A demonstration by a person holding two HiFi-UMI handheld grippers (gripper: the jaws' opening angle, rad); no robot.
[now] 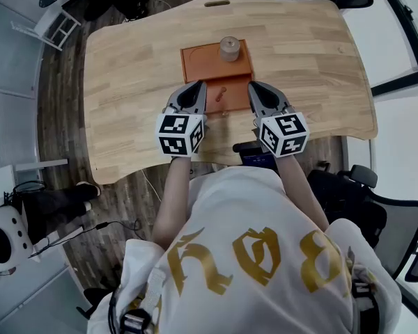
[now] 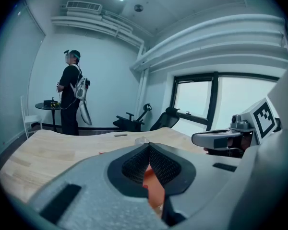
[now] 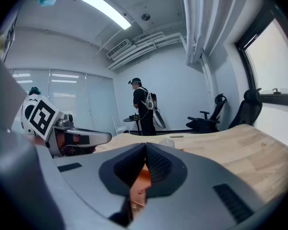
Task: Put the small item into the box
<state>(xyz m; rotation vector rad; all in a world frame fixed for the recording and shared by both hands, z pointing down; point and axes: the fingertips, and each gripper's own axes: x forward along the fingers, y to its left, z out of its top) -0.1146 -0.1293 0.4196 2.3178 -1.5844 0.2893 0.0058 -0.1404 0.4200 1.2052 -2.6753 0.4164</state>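
Light wooden table (image 1: 139, 61), dark plank floor (image 1: 63, 82), black office chairs (image 3: 206, 121), large window (image 2: 197, 104), ceiling strip light (image 3: 105, 8), pale walls (image 2: 105, 80).

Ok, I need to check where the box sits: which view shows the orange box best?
The head view: nearly the whole orange box shows from above. The left gripper view and the right gripper view each show only an orange sliver of it in the gap beneath their closed jaws.
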